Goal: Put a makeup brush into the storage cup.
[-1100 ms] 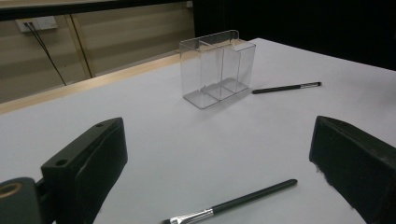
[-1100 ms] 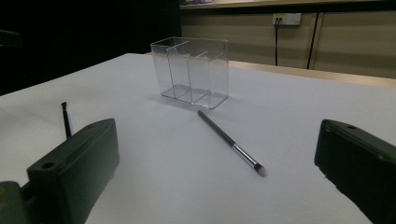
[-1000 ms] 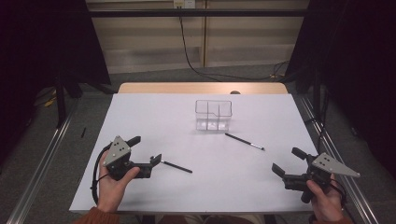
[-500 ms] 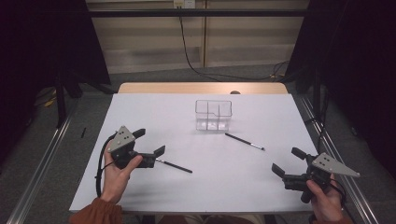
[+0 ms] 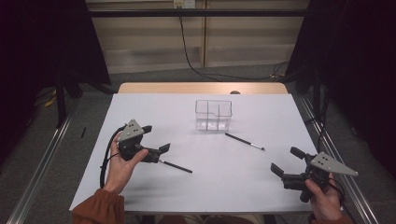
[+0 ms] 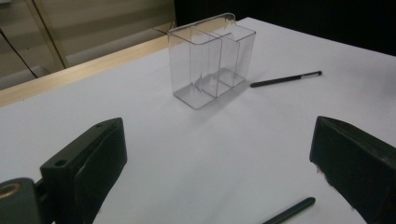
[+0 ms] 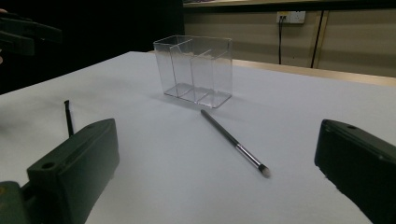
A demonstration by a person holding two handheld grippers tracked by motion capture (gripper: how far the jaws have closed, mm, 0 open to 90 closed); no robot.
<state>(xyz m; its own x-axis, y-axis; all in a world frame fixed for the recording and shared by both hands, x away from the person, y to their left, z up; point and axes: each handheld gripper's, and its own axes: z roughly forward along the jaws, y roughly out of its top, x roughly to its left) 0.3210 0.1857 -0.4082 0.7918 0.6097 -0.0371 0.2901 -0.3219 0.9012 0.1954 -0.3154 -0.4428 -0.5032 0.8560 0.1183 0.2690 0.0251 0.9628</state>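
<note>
The thin black pencil-like stick (image 5: pixel 175 166) lying flat on the white-covered table (image 5: pixel 154 112) looks to be the thing in hand, its near end just beside the left gripper (image 5: pixel 156 148), whose jaws stand wide apart with nothing between them. To take it well, I judge the jaws should come down astride the shaft, one on each side and across its length, low enough to catch so slim a rod against the table before closing; gripping near the middle would keep it from tipping. In the left gripper view the stick's rounded tip (image 6: pixel 289 211) shows at the bottom, nearer the right-hand jaw than the middle of the gap, so a small shift toward it seems needed first. The stick is dark, straight, narrow and plain. Beyond it stands a clear plastic organiser box with upright dividers (image 5: pixel 213 114), empty, and near that lies a second slim black brush with a silver ferrule and pale tip (image 5: pixel 244 141). The right gripper (image 5: pixel 286 161) hovers at the table's near right corner, jaws likewise spread and empty.
</note>
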